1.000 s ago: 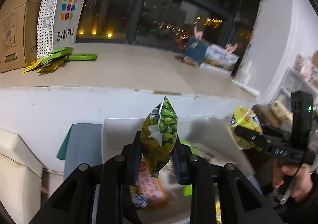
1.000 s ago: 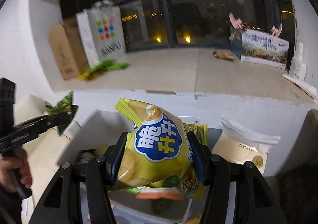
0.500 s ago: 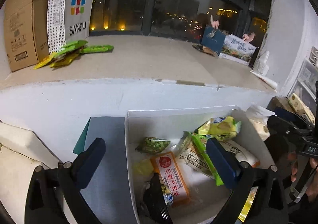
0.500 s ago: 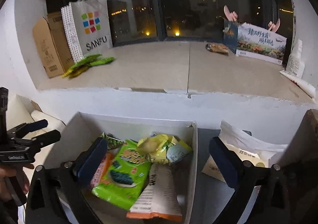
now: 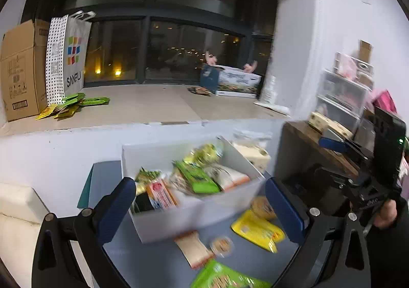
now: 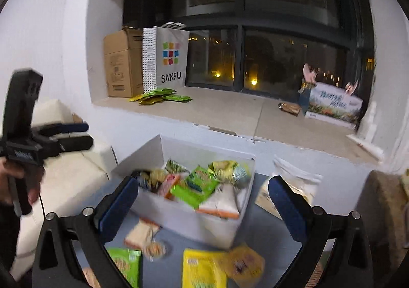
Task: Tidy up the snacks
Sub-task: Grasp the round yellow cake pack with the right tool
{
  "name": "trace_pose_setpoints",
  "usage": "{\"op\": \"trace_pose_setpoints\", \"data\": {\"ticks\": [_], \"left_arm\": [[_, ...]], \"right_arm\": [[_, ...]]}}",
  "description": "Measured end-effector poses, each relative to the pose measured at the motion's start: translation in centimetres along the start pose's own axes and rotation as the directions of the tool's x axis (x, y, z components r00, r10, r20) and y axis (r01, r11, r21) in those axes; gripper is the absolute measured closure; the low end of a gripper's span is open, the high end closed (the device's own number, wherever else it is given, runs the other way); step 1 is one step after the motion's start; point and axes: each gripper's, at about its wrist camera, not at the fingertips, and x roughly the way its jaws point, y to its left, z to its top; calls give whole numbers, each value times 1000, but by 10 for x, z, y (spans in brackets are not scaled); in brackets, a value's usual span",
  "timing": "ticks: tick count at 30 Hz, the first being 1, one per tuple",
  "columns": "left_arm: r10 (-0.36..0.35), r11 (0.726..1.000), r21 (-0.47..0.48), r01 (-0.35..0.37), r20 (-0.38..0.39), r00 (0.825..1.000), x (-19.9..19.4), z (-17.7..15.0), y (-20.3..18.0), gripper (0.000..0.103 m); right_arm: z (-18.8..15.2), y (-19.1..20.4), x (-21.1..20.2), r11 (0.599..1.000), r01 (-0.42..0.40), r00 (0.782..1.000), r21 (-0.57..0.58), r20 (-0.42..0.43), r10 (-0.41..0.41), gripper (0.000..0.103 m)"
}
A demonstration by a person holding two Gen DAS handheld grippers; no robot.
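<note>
Nearest the cameras, both tools are empty: the left gripper (image 5: 200, 202) has its blue pads spread wide with nothing between them, and the right gripper (image 6: 204, 201) likewise stands fully apart, holding nothing. Below them, at the near edge of the grey table (image 5: 158, 262), several snacks still lie loose: a yellow packet (image 5: 257, 230), a green packet (image 5: 225, 277), a pale orange-edged packet (image 5: 194, 249) and a small round snack (image 5: 222, 245). Just beyond, toward the table's far edge, the white box (image 5: 179, 216) already holds a jumble of packets, green, yellow and orange among them. A white bag (image 6: 291, 185) sits beside the box on its right side. Past the table, the window ledge (image 6: 225, 109) carries a cardboard box (image 6: 122, 63), a shopping bag (image 6: 166, 57) and some flat green sachets (image 6: 161, 96). By my judgement the sorting is well under way, yet the loose packets in front still need collecting.
</note>
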Motion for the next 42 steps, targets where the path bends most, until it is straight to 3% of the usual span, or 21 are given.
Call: {"op": "trace_pose_setpoints", "data": {"ticks": [7,10,15,21,33,42], "left_arm": [[-55,998,-45,54,-25,998,-36,-62,-23,0],[-34,996,-78,32,-28,999,-44,-86,-27,0],[-22,996,-87,17,-53,998,-44,-109,-31,0],[-29,995,-102,22,-65,997,-40,-112,-30,0],[-23,997,-76,17,-69,997,-41,-113,-37,0],[-17,998,-70,10,-95,995,-34,-118,-37,0]], "right_arm": [[-66,1,-57,998,8,1000,60,-7,-8,0],[-95,-2,-72,990,-17,999,139,-29,22,0],[-128,-3,-75,985,19,996,173,-88,-4,0],[-146,-14,-45,973,41,988,227,-152,-6,0],[-136,-55,44,972,110,961,205,-273,-52,0],[-144,-80,123,965,175,906,197,-417,-79,0]]}}
